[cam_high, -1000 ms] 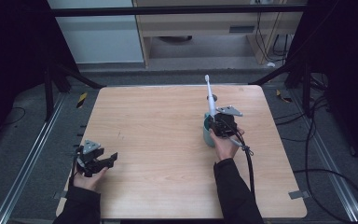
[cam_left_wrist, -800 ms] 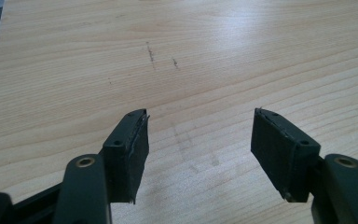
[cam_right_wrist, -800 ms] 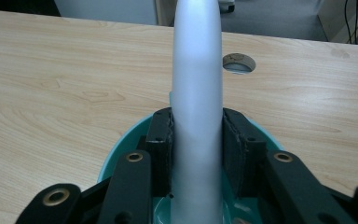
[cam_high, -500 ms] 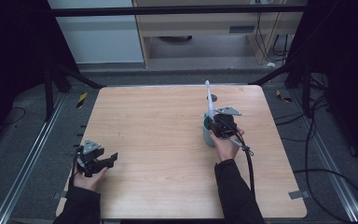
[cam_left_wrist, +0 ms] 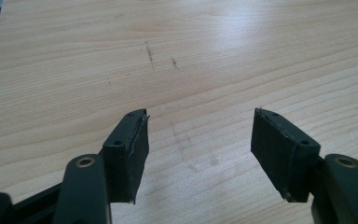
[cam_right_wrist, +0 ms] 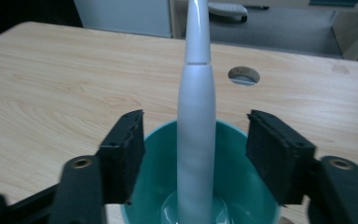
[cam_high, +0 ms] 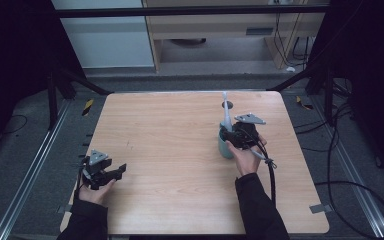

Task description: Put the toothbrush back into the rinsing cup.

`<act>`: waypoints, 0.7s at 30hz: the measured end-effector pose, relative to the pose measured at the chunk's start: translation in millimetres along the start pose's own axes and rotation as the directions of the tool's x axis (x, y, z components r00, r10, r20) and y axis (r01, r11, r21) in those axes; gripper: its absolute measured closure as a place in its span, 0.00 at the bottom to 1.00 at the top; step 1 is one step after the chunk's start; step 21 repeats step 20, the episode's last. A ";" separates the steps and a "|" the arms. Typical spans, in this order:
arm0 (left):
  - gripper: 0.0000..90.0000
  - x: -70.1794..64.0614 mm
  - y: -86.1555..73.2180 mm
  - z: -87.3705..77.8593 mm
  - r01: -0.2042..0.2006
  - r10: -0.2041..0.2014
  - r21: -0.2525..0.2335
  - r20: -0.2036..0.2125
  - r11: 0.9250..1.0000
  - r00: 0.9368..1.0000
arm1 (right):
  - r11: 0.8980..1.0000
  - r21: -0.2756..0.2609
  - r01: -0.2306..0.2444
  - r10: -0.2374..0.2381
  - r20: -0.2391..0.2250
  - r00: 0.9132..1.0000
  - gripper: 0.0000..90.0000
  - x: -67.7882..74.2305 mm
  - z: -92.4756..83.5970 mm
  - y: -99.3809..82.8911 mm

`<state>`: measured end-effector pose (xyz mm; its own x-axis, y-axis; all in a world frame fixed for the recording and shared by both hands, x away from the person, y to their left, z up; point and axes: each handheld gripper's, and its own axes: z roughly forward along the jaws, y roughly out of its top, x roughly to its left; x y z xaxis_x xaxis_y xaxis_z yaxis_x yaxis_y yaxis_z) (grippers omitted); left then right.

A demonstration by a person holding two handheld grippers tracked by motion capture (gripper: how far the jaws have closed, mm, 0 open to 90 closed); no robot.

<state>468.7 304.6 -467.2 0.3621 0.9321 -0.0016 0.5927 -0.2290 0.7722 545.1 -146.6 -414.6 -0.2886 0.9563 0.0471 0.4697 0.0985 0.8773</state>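
Toothbrush [cam_right_wrist: 195,135] upright in cup [cam_right_wrist: 154,196]

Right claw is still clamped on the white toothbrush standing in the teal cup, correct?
Not clamped. The right gripper view shows the right claw open, its jaws having just been opening, with gaps on both sides of the white toothbrush. The toothbrush does stand in the teal cup.

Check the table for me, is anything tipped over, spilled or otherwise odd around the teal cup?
Nothing stands out. The white electric toothbrush stands nose-up in the teal plastic cup, which sits upright on the pale wooden table with no spill visible. The right gripper has just been opening; its pads flank the toothbrush without touching. Faint scuffs mark the wood.
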 end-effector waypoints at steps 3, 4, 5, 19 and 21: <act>0.40 0.0 -0.2 0.0 -0.002 0.002 0.002 0.004 1.000 1.000 | 1.000 -0.014 0.024 -0.025 -0.020 0.999 0.27 -0.9 -15.7 2.6; 0.40 -0.1 -0.3 0.1 -0.002 0.002 0.001 0.007 1.000 1.000 | 0.999 -0.014 0.032 -0.032 -0.026 0.999 0.25 -0.6 -19.8 2.5; 0.40 -0.4 -0.2 -0.1 -0.003 0.003 0.003 0.008 1.000 1.000 | 0.999 -0.019 0.048 -0.049 -0.036 0.998 0.23 -0.5 -25.2 1.6; 0.42 -2.2 -0.5 -0.3 -0.005 0.005 0.002 0.032 1.000 0.999 | 0.997 0.019 0.069 -0.066 -0.105 0.992 0.13 -18.0 -76.9 -58.7; 0.42 -2.4 -0.4 -0.4 -0.006 0.006 0.003 0.033 1.000 0.999 | 0.998 0.022 0.066 -0.064 -0.104 0.993 0.13 -20.3 -78.4 -63.3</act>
